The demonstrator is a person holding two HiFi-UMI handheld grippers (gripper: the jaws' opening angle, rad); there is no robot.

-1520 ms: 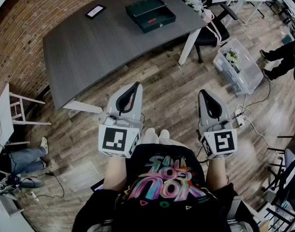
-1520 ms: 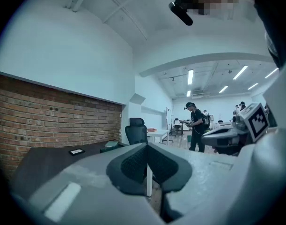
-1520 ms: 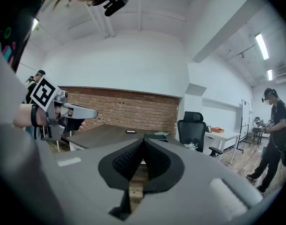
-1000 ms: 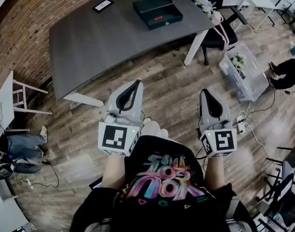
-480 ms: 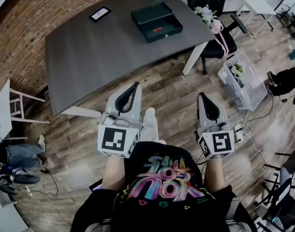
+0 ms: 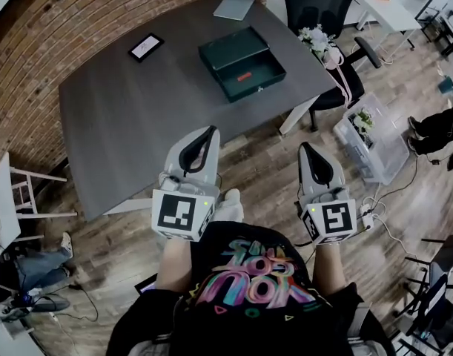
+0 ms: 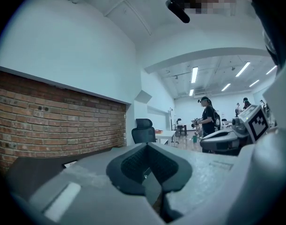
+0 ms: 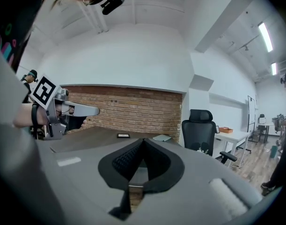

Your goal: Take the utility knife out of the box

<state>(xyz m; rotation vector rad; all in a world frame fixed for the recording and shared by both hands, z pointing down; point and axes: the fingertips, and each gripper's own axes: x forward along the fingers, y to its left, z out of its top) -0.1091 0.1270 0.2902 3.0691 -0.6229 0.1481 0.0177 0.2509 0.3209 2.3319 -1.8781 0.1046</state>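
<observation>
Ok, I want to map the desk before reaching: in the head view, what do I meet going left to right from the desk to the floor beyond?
Small black-framed tablet → open dark green box → white flowers → clear plastic bin. The flat grey item behind the box overlaps it, so it is left out.

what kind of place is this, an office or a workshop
Probably an open-plan office or lab: a large grey table beside a red brick wall, a black swivel office chair, and long ceiling strip lights.
</observation>
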